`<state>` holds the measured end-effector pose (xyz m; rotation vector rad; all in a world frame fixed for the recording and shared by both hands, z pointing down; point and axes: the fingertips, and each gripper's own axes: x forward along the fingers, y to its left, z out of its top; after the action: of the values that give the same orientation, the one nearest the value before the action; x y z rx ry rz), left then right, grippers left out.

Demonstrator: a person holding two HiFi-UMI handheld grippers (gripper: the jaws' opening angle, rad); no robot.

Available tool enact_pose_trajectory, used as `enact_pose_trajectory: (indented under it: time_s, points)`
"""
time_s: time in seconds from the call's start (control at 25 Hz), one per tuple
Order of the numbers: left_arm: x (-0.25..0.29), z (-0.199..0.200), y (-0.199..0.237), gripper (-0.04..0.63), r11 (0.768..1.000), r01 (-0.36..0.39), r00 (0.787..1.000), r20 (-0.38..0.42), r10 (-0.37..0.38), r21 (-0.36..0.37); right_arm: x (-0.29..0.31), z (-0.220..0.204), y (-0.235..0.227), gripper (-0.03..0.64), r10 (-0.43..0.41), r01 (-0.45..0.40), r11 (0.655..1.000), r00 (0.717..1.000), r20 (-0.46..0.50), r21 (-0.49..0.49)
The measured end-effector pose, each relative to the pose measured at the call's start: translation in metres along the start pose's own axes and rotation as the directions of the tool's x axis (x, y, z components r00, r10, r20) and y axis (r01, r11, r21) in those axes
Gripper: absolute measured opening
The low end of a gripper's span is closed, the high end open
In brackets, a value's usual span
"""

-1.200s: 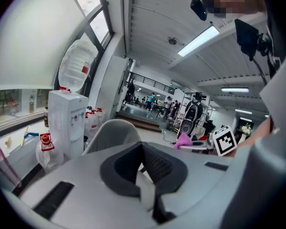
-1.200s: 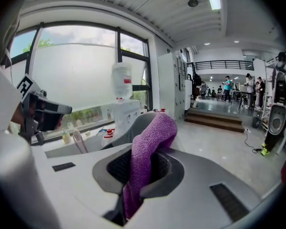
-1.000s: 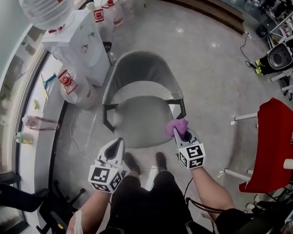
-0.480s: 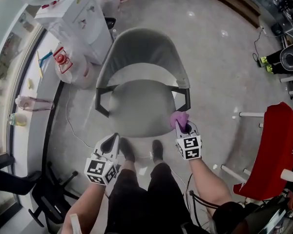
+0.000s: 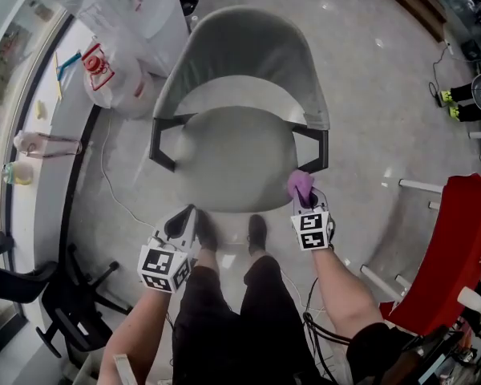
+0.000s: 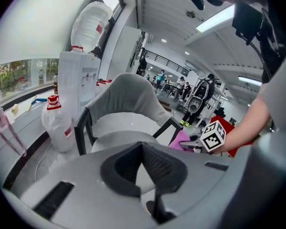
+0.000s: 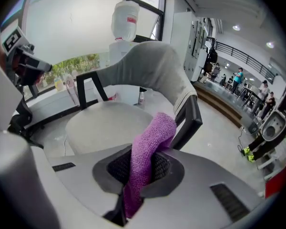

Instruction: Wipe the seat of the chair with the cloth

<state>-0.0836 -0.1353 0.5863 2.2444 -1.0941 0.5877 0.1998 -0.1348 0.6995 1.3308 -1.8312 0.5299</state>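
The chair seat (image 5: 232,167) has drifted to mid-frame, and the right gripper (image 5: 306,205), clamped on the purple cloth (image 5: 300,186), now hangs by its lower-right edge, seemingly not touching yet, so wiping looks imminent; the left gripper (image 5: 183,221), lower left, is closed on nothing.

Left gripper (image 5: 186,218) and right gripper (image 5: 306,206): light grey shells, black ribbed jaw pads (image 6: 158,165). Each carries a white cube (image 5: 162,269) with black square markers. Person wears black trousers (image 5: 224,319), dark shoes (image 5: 257,233).
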Motion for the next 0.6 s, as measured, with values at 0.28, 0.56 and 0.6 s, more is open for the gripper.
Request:
enact_pose_trajectory:
  time_s: [0.28,0.56,0.6]
  points:
    - [0.014,-0.034,0.004,-0.003,1.000,-0.013,0.999,-0.030,0.012,-0.019,0.031,-0.043,0.006,0.034,-0.040,0.030,0.996,0.993,-0.114,-0.087]
    - [0.017,-0.049,0.014,-0.003,1.000,-0.001,0.998,-0.055,0.001,-0.007,0.063,-0.061,0.030,0.034,-0.020,0.012,0.999,0.983,-0.181,-0.045]
    - [0.016,-0.050,0.015,-0.003,1.000,0.003,0.998,-0.057,-0.003,0.000,0.066,-0.063,0.034,0.034,-0.012,0.003,0.999,0.982,-0.187,-0.049]
